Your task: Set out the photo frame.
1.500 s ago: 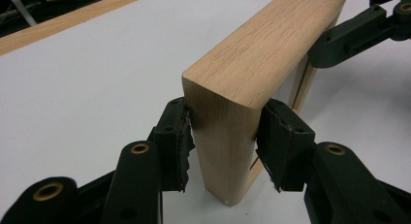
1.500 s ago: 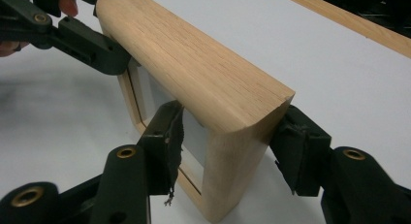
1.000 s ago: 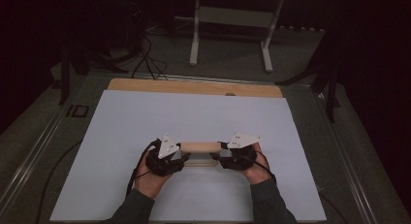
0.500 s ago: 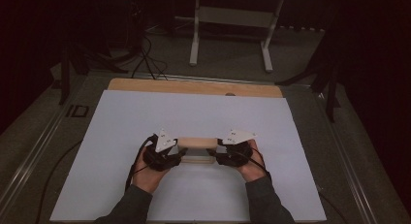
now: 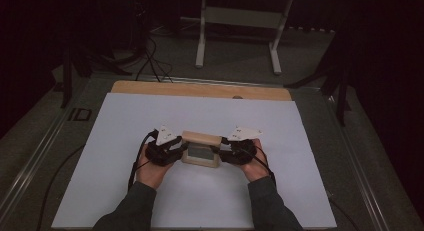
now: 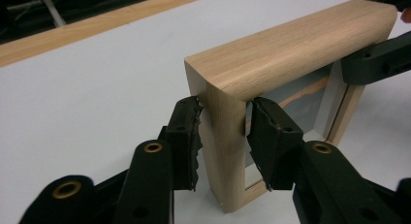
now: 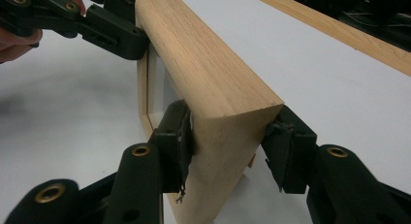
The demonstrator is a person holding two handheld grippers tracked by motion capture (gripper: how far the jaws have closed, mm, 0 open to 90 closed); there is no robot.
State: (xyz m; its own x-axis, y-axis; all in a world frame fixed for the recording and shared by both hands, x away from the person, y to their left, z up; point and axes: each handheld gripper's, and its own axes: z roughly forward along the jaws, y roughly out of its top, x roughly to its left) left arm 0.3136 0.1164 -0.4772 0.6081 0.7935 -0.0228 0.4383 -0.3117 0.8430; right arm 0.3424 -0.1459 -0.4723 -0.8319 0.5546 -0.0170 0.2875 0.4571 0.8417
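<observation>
A light wooden frame (image 5: 201,139) with a grey panel stands upright on the white sheet, held between both hands. My left gripper (image 5: 176,152) grips its left end. In the left gripper view the jaws (image 6: 223,132) straddle the upright wooden side (image 6: 220,175), and they have just been closing onto it, pads against the wood. My right gripper (image 5: 223,153) is shut on the other end. In the right gripper view its pads (image 7: 183,136) press both faces of the frame (image 7: 203,73).
A white sheet (image 5: 150,111) covers the table, with a wooden strip (image 5: 200,90) along its far edge. Beyond the table are a white stand (image 5: 237,36) and cables (image 5: 150,56) on the dark floor.
Both hands and the frame have shifted slightly away from the person. The frame's grey front panel now faces the camera more clearly.
</observation>
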